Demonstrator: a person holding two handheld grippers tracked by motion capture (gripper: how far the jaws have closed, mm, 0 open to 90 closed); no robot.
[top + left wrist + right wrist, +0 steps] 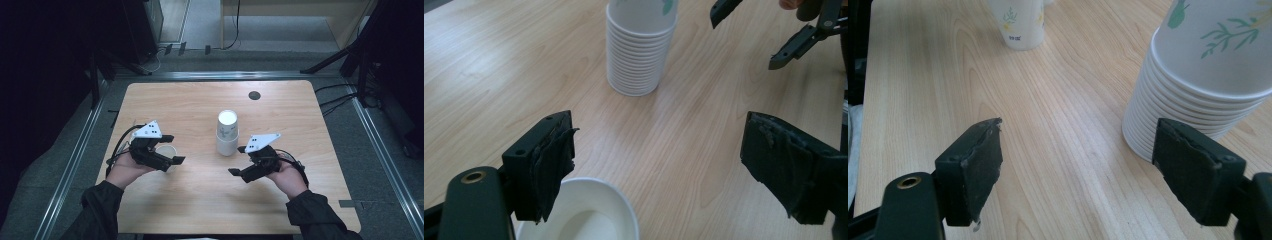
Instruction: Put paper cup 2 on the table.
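Note:
A stack of white paper cups point(227, 132) with a green leaf print stands rims down in the middle of the wooden table point(200, 100). To its left a single cup point(167, 151) stands mouth up. My left gripper point(175, 149) hovers over that cup, open and holding nothing. In the left gripper view the single cup point(589, 212) sits low beside one jaw of the left gripper point(664, 160), with the stack point(639, 50) ahead. My right gripper point(237, 160) is open and empty just right of the stack. In the right gripper view the stack point(1208, 75) is close beside one jaw of the right gripper point(1083, 160), and the single cup point(1018, 22) is far off.
A round black grommet point(254, 95) is set in the table's far side. Bare wood lies between the grippers and along the near edge. Dark stands and cables point(340, 95) sit on the floor beyond the table's far and right edges.

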